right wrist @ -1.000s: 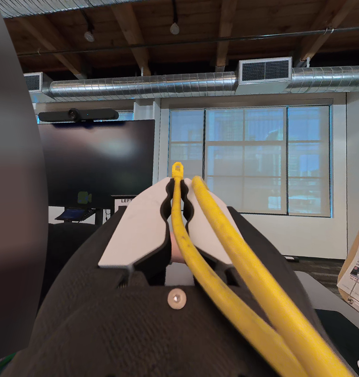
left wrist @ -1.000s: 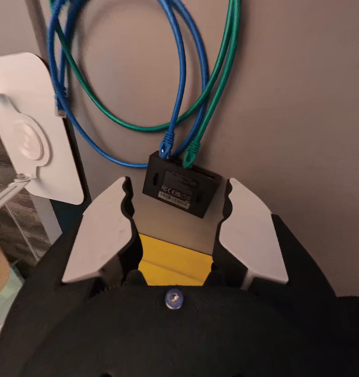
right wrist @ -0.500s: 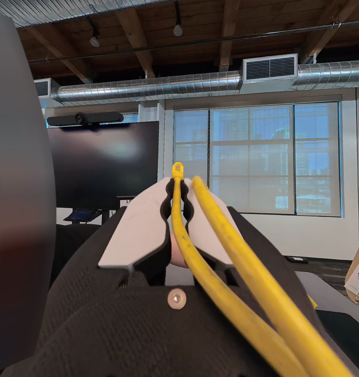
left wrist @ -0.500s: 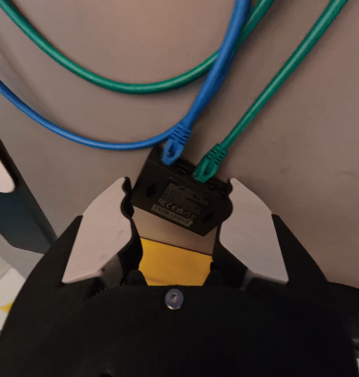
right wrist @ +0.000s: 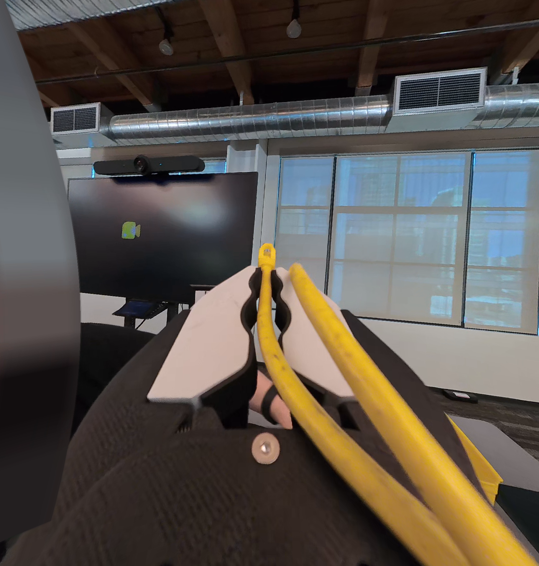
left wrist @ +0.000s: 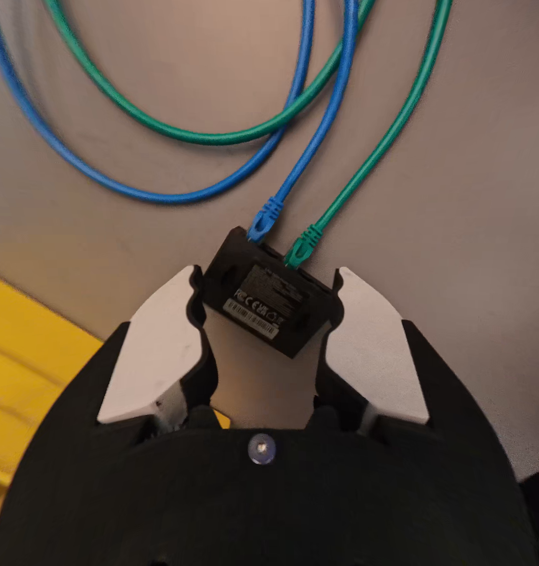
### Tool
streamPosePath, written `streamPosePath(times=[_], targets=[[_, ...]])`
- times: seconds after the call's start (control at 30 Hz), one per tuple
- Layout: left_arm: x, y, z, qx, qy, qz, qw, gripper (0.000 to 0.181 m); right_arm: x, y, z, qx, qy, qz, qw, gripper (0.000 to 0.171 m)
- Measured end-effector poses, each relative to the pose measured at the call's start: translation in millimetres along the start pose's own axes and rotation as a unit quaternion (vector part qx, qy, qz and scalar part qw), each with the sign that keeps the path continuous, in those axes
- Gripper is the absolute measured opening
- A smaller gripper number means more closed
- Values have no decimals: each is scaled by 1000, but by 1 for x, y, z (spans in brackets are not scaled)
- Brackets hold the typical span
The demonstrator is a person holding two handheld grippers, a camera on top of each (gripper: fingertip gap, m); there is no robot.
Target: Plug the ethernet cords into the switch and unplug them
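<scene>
Upper frame — wooden ceiling beams (right wrist: 222, 46) over a silver duct (right wrist: 246, 119); left of centre, a dark screen (right wrist: 161, 232) beneath a camera bar (right wrist: 148, 165); right — a gridded window (right wrist: 409, 232).

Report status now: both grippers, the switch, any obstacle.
Left gripper open, fingers flanking black switch. Blue cord and green cord plugged in. Right gripper shut on yellow cord, aimed away from switch. No obstacle seen.

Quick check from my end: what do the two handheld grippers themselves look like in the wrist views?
Both look alike: the left gripper and right gripper each have white, wedge-shaped fingers lined with wavy black pads, on a rounded, ribbed black body with one silver screw. A fingertip wearing a dark ring shows behind the right gripper.
</scene>
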State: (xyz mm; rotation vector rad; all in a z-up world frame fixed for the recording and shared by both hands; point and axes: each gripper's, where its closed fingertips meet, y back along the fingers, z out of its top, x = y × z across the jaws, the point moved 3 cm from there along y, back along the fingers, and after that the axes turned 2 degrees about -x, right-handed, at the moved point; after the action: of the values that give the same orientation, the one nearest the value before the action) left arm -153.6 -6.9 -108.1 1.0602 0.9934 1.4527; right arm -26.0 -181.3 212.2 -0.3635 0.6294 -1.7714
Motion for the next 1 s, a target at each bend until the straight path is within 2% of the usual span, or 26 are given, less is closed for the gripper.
streamPosePath(times=[0.13,0.2,0.33,0.47,0.5,0.53,0.7,0.83,1.0], targets=[[1,7,-25,-13,49,30,998,103,1,-2,-2,0,-3,5,1000,7],[1,1,-37,-14,73,39,996,104,0,-3,-3,1,-7,7,1000,7],[-5,-12,-43,-44,190,-3,981,104,-3,-4,-7,6,-8,2,1000,8],[-10,-15,-37,-86,225,-1,970,93,-3,-4,-7,9,-5,0,1000,7],[-11,-15,-34,-97,220,-1,971,80,-3,-4,-7,9,-4,-2,1000,7],[-12,-15,-32,-104,217,6,971,75,-4,-4,-8,9,-5,-3,1000,7],[-6,-14,-31,-111,216,25,970,72,-5,-3,-8,7,-7,-6,1000,8],[9,-11,-34,-124,211,83,966,63,-5,-3,-8,7,-6,-6,1000,8],[10,-12,-35,-149,224,89,959,62,-6,-4,-9,11,-5,-10,1000,8]])
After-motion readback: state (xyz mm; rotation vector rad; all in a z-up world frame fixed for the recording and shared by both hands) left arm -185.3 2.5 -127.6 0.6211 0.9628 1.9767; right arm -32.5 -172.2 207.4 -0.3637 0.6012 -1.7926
